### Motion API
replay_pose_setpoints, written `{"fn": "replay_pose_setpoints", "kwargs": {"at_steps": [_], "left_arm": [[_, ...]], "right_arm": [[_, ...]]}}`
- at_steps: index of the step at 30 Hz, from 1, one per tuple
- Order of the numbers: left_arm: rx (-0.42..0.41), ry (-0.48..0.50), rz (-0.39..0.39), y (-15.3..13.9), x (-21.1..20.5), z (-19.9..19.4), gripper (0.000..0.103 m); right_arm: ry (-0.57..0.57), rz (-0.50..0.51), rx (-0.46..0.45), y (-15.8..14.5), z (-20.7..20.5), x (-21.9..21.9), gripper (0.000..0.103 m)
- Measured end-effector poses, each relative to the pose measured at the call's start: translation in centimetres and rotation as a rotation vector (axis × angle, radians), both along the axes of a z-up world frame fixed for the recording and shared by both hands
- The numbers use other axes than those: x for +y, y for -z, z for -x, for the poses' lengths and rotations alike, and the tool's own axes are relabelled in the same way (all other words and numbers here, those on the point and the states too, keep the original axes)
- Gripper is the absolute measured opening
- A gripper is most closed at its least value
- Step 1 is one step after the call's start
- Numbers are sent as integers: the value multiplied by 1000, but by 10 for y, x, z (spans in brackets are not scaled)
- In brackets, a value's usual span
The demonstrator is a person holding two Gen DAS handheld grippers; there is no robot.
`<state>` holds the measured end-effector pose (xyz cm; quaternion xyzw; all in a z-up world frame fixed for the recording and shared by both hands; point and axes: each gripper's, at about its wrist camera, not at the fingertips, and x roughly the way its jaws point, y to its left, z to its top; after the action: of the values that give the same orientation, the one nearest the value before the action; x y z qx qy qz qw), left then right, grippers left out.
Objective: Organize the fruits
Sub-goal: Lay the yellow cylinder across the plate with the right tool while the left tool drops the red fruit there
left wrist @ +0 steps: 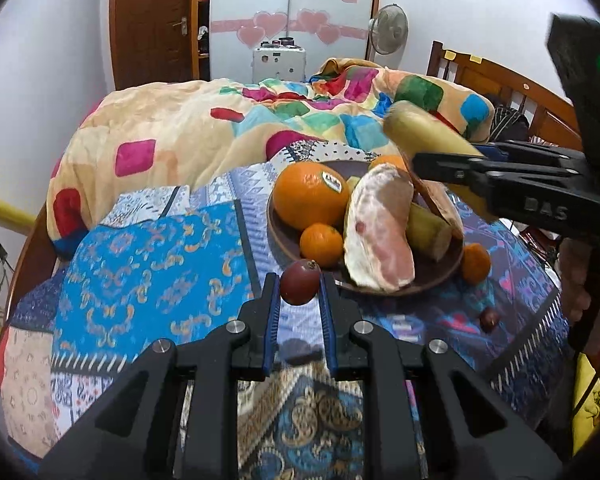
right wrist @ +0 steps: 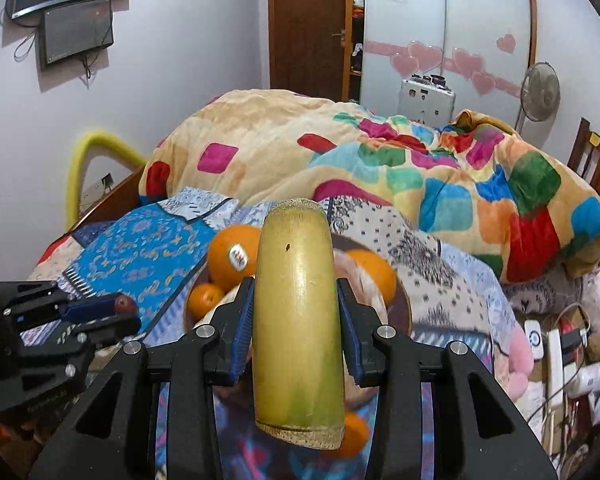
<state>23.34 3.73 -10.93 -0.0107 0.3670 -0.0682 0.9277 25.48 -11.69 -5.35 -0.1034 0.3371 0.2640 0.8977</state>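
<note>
The left gripper (left wrist: pixel 299 298) pinches a small, smooth, dark-red round fruit (left wrist: pixel 300 282) just before the brown plate (left wrist: pixel 278 228) of glossy oranges (left wrist: pixel 310 194). The right gripper (right wrist: pixel 296 324) clamps a fibrous yellow-green cut cane piece (right wrist: pixel 298 320) above the plate, hiding most of it; the pale rough lump (left wrist: pixel 380 232) on the plate is hard to identify.

I'm in a home bedroom: beyond the bed (right wrist: pixel 148 256) with its rumpled quilt (right wrist: pixel 340 160) stand a heart-stickered wardrobe (right wrist: pixel 452 20), a door (right wrist: pixel 306 24) and a fan (right wrist: pixel 540 92).
</note>
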Motion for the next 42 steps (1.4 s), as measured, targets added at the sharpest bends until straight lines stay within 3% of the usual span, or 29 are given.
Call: {"fn": "replay_pose_setpoints", "kwargs": {"at_steps": [15, 28, 42], "left_arm": [[0, 17, -4, 6, -4, -14, 19], [-4, 38, -3, 3, -13, -11, 19], [0, 108, -37, -2, -51, -6, 19]], "right_arm": [[-20, 132, 21, 13, -30, 29, 36], [-34, 108, 37, 11, -24, 20, 39], [-67, 73, 20, 10, -7, -2, 41]]}}
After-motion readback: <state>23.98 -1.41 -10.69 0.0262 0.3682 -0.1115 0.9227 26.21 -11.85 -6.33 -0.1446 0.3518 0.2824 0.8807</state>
